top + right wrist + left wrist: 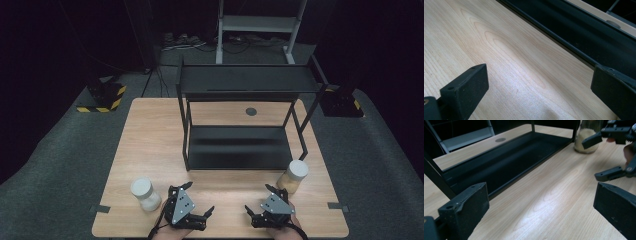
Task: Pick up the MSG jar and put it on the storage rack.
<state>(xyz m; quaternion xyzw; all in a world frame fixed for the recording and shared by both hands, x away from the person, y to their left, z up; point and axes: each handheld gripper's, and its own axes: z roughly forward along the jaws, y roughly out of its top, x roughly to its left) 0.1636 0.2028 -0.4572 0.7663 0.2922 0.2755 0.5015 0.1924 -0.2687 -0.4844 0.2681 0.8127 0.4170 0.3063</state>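
- Dark grey carpet [60, 150] spreads under and around a light wooden desk [150, 145], with a pale metal frame [255, 25] standing on the floor beyond the desk's far edge.
- Black two-tier metal rack [240, 120] stands at the middle of the desk toward its far side; its lower tray rests on the wood and its upper shelf sits above on thin posts.
- Behind the rack, a small grey round disc [251, 111] lies flat in the desk top.
- Near the rack's front right corner stands a white-lidded jar [295, 176] of pale yellowish grains, upright and just beside the rack's foot.
- Well left of the rack's front, toward the near edge, stands a second white-lidded jar [144, 193] with whitish contents, also upright.
- Left gripper [200, 216] is held near the desk's front edge, nearer than the rack and just right of the whitish jar; its jaws are spread wide with nothing between them.
- Right gripper [256, 216] is held near the front edge too, nearer than the rack's right corner and close to the grain jar; its jaws gape wide over bare wood.
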